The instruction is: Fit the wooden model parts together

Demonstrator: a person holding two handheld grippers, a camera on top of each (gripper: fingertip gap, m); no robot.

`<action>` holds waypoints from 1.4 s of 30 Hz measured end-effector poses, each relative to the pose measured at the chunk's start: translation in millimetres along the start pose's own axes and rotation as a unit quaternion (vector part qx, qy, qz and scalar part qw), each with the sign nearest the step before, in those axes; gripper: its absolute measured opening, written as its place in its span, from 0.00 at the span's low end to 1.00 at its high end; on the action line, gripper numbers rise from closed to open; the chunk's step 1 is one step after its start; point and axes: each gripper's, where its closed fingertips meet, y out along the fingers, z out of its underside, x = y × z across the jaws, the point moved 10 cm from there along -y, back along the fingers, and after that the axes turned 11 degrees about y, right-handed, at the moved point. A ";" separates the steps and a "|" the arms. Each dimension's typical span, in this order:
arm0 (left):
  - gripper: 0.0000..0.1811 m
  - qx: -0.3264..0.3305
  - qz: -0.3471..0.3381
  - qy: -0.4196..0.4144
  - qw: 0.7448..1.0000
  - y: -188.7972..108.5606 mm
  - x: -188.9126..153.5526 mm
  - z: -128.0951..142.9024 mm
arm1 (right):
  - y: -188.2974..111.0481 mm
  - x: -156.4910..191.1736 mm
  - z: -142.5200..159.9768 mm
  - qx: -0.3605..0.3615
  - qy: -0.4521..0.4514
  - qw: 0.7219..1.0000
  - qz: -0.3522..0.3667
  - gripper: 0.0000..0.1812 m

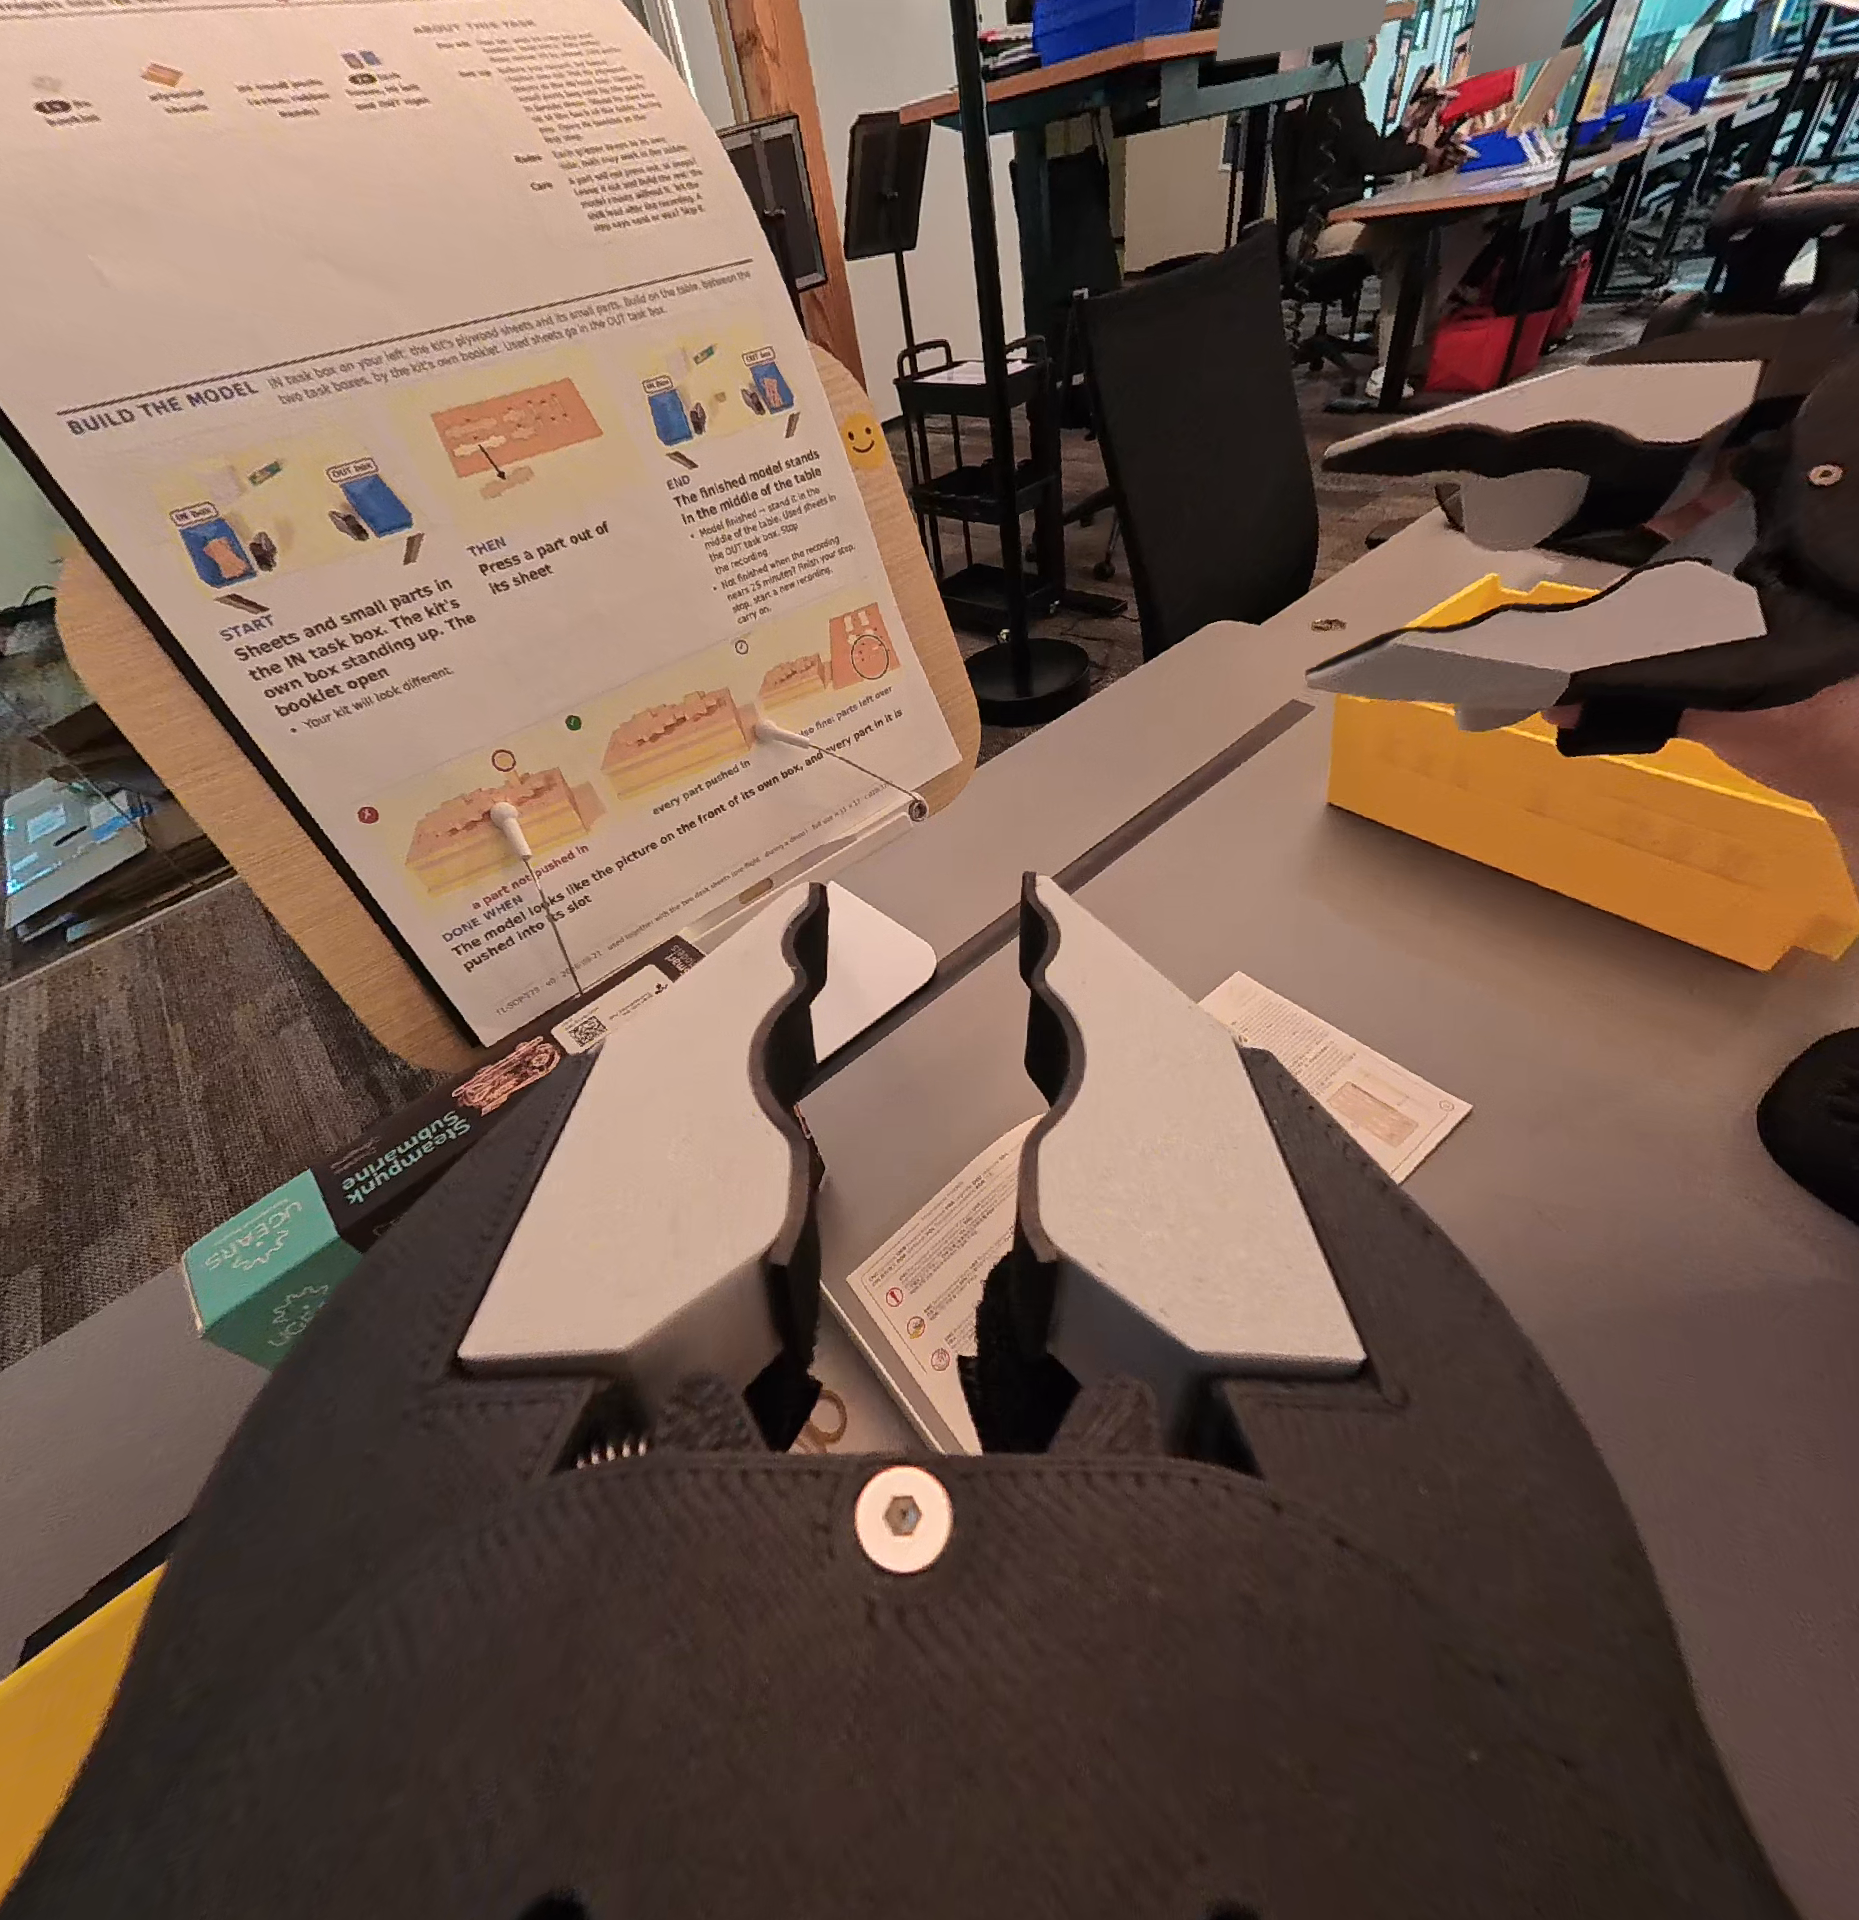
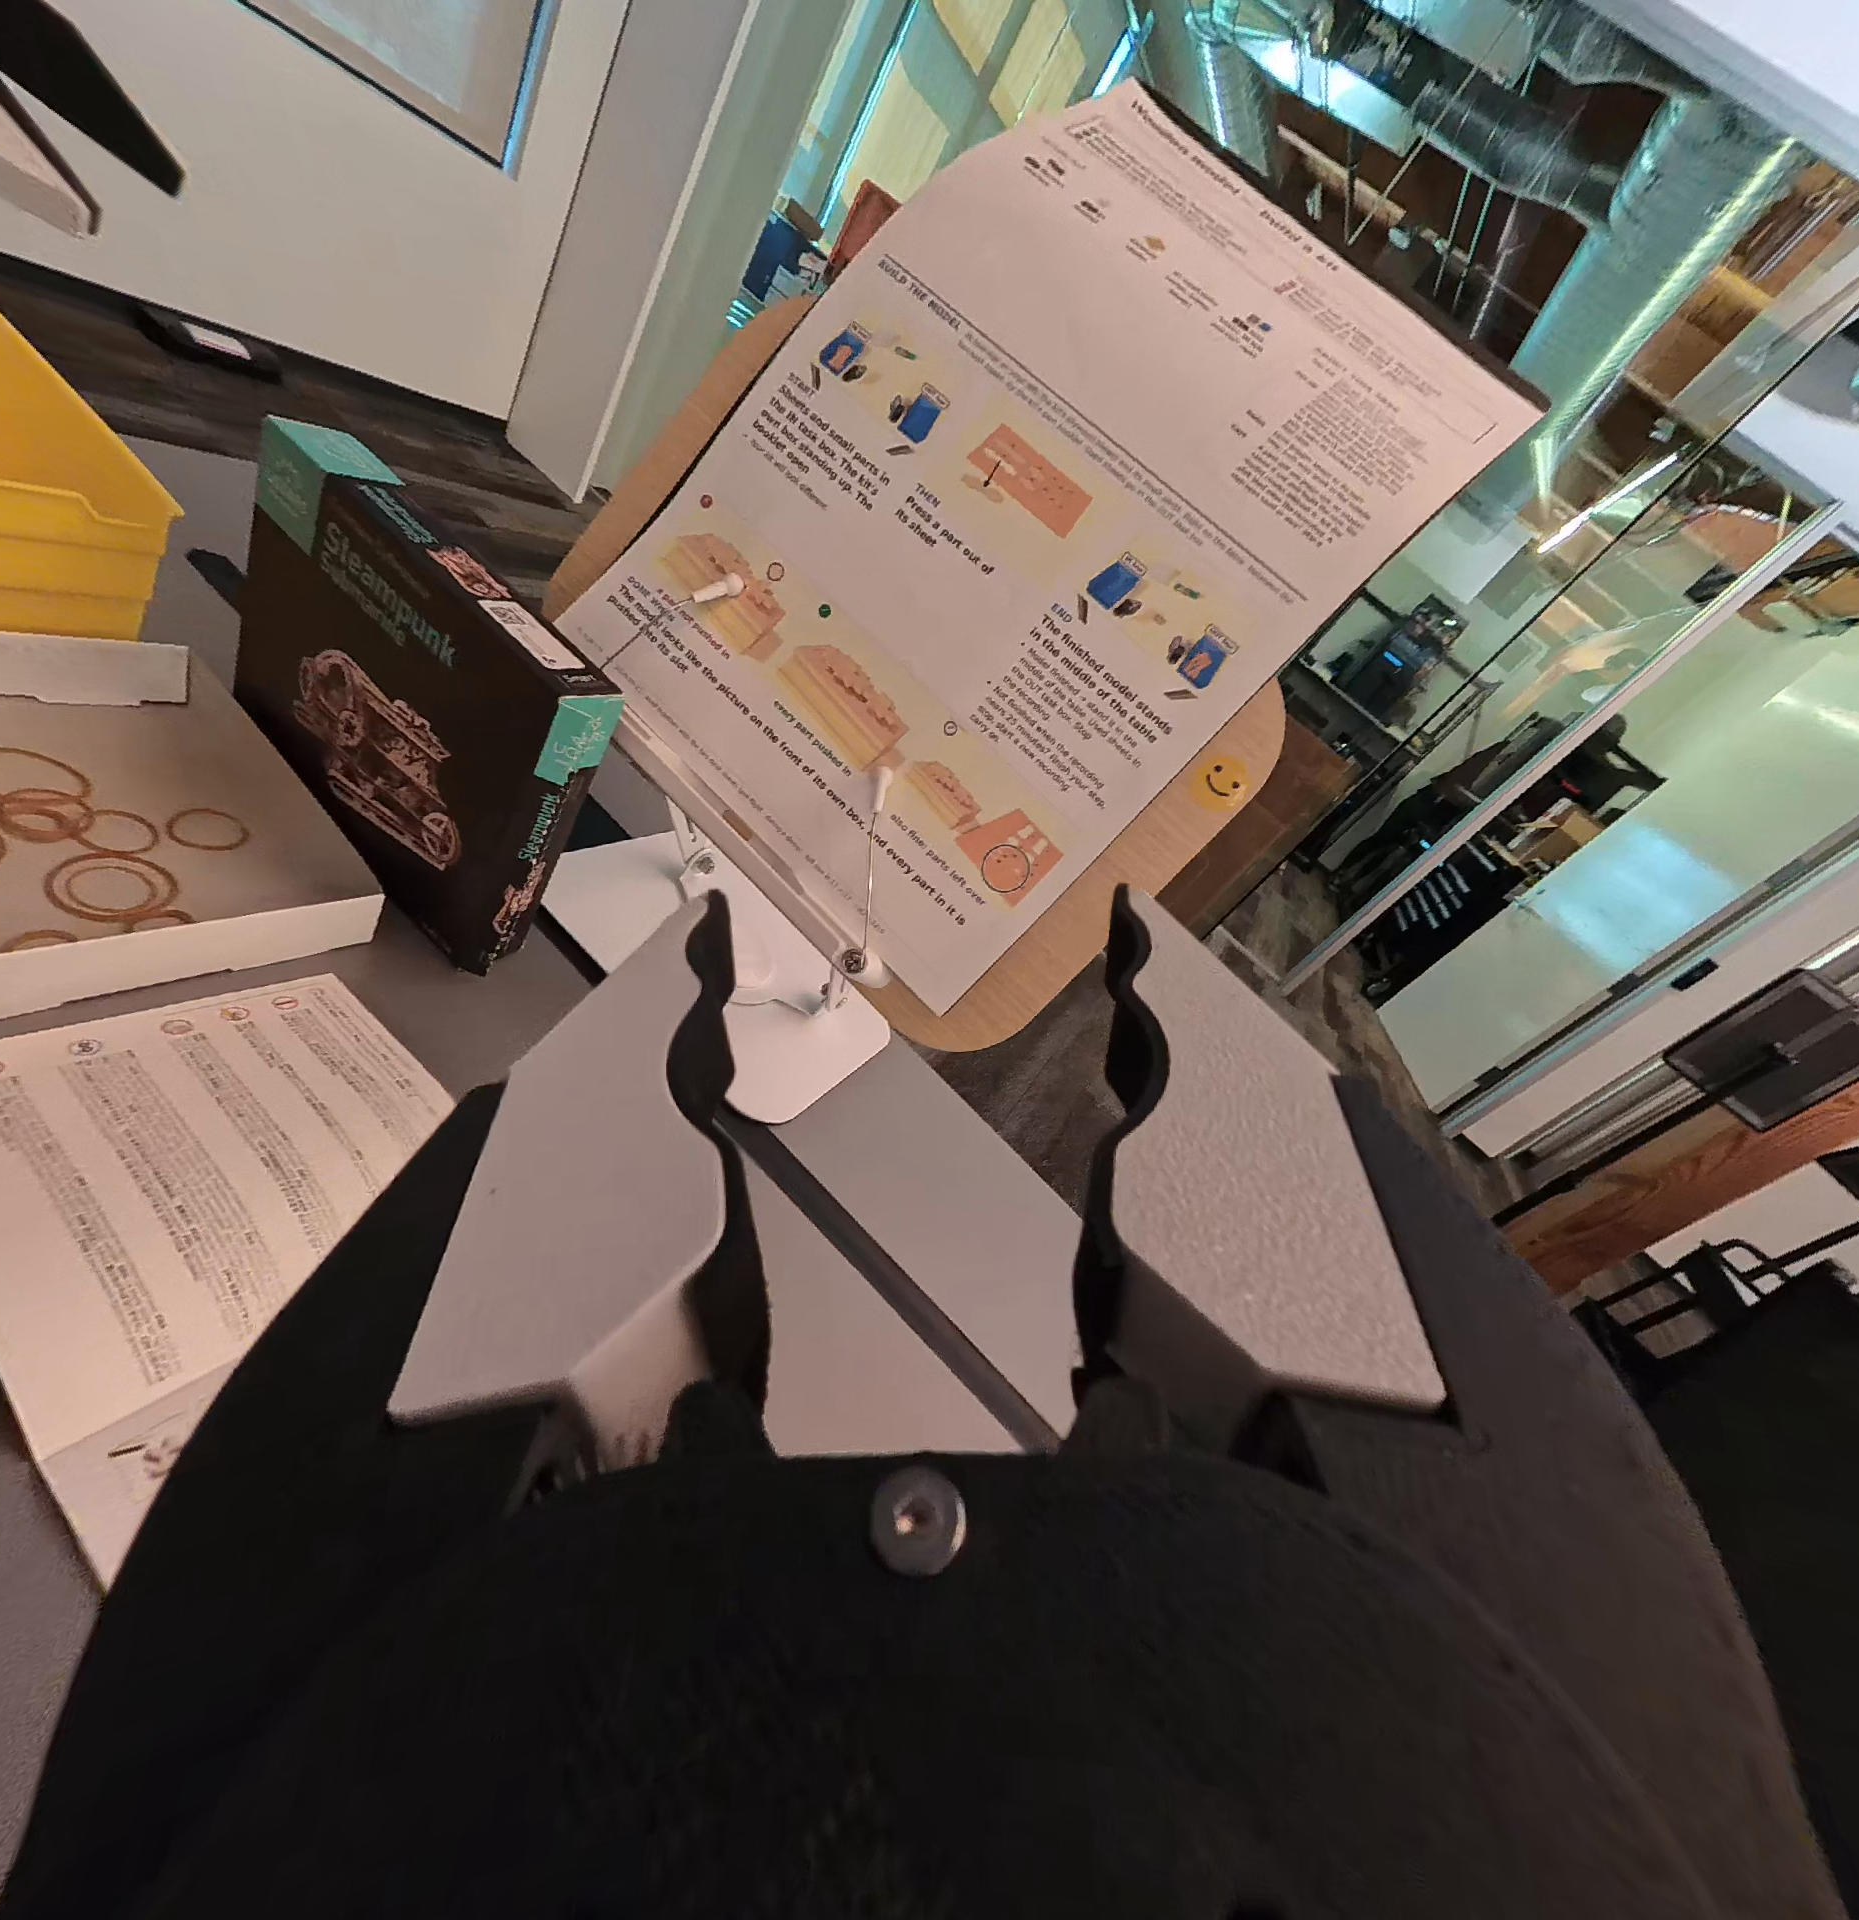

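Observation:
My left gripper (image 1: 925,894) is open and empty, just above the grey table (image 1: 1527,1195) and over an open paper leaflet (image 1: 946,1247). A small brown ring (image 1: 826,1418) lies under its base. My right gripper (image 2: 914,899) is open and empty, and points at the instruction stand; it also shows in the left wrist view (image 1: 1320,566), held above the table at the far right. Several thin brown rings (image 2: 104,883) lie on a white sheet (image 2: 229,925). The black and teal kit box (image 2: 405,707) stands next to it. No plywood sheet shows.
A printed instruction sheet (image 2: 1008,571) leans on a white stand (image 2: 800,1049) at the table's far edge. A yellow bin (image 1: 1590,821) sits at the right, another yellow bin (image 2: 52,499) at the left. A leaflet (image 2: 177,1195) lies flat. Chairs and desks stand beyond the table.

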 end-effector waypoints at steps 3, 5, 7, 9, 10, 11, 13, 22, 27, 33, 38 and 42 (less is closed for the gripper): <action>0.19 -0.001 0.000 0.000 1.000 -0.6 0.1 -0.3 | -1.4 -0.2 -1.1 -0.006 -0.001 1.000 0.001 0.39; 0.19 -0.001 0.000 0.001 1.000 -0.7 -0.3 -0.4 | -1.5 -0.7 -0.9 -0.006 0.001 1.000 0.001 0.38; 0.19 0.000 0.001 0.002 1.000 -0.3 -0.7 -0.2 | -1.5 -1.1 -0.8 -0.007 0.002 1.000 0.002 0.38; 0.19 0.000 0.001 0.002 1.000 -0.1 -1.0 -0.2 | -1.7 -1.2 -0.9 -0.007 0.002 1.000 0.002 0.38; 0.19 0.000 0.002 0.002 1.000 0.0 -1.0 -0.1 | -1.7 -1.2 -0.9 -0.007 0.002 1.000 0.002 0.38; 0.19 0.001 0.002 0.002 1.000 0.1 -1.1 -0.1 | -1.8 -1.3 -0.9 -0.007 0.002 1.000 0.002 0.38; 0.19 0.002 0.003 0.003 1.000 0.5 -1.3 0.2 | -1.9 -1.4 -0.8 -0.008 0.002 1.000 0.002 0.38; 0.19 0.001 -0.003 0.003 1.000 -2.3 1.0 -0.1 | -2.8 -3.1 -0.7 -0.006 -0.001 1.000 0.004 0.37; 0.19 -0.009 -0.011 -0.004 1.000 -8.4 5.2 -1.6 | -2.8 -2.3 -1.0 -0.007 0.001 1.000 0.002 0.37; 0.19 -0.016 -0.014 -0.005 1.000 -11.6 5.5 -3.4 | -1.6 -0.4 -0.3 -0.001 -0.006 1.000 0.002 0.37; 0.19 -0.010 -0.011 -0.001 1.000 -6.8 2.5 -2.5 | -4.3 -3.4 -1.4 -0.004 -0.001 1.000 0.002 0.36; 0.19 -0.002 -0.005 0.001 1.000 -3.5 1.0 -1.1 | -4.7 -4.4 -1.2 0.000 0.004 1.000 -0.002 0.34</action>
